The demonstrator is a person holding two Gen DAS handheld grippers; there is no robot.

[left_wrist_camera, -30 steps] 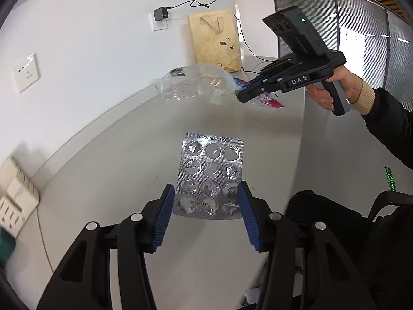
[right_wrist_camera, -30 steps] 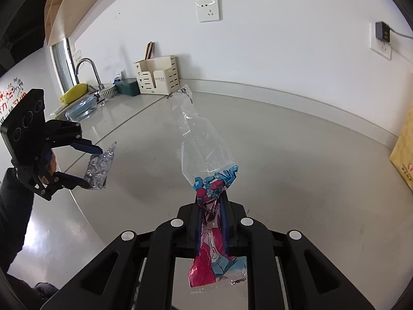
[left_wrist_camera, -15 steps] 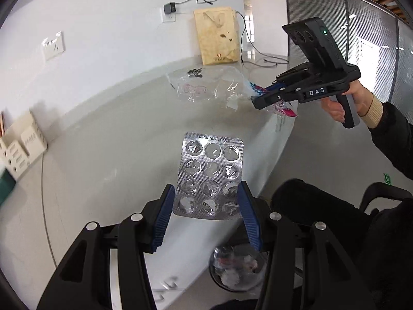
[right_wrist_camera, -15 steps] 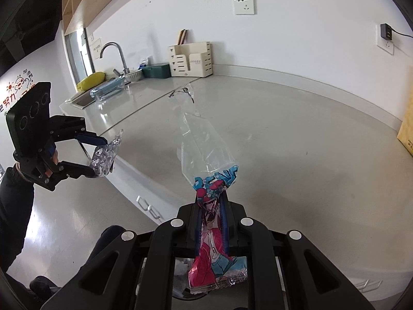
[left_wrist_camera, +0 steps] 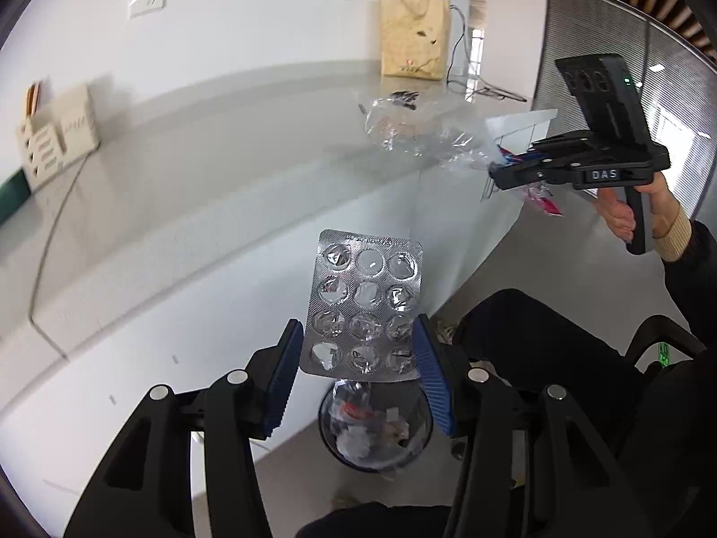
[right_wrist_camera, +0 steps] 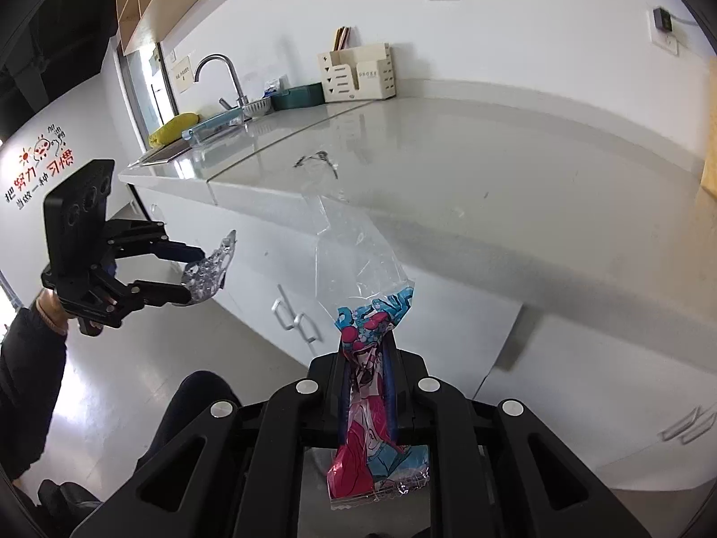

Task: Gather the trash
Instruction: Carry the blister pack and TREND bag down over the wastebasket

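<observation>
Item one: your left gripper point(left_wrist_camera: 360, 354), jaws clamped on the two long edges of an emptied silver blister pack point(left_wrist_camera: 365, 302), which stands up from the blue pads with its foil pockets facing the camera. It hangs in the air beside the white cabinet front, off the counter edge, directly above a round black trash bin point(left_wrist_camera: 374, 435) on the floor; the bin already holds crumpled clear wrapping and scraps. Item two: your right gripper point(right_wrist_camera: 367, 385), jaws nearly closed and pinching a plastic snack bag point(right_wrist_camera: 358, 314) at its printed red-and-blue band; the clear upper part sticks out ahead of the fingers, the printed tail droops beneath them. This bag is also held in the air, out past the counter's corner. Item three: grey countertop point(right_wrist_camera: 470, 170), carrying a cream organiser box point(right_wrist_camera: 358, 74) against the wall, a teal tray beside it, and a sink with a chrome tap point(right_wrist_camera: 222, 76) at the far end. Item four: a tan paper bag point(left_wrist_camera: 414, 33) standing against the wall.
</observation>
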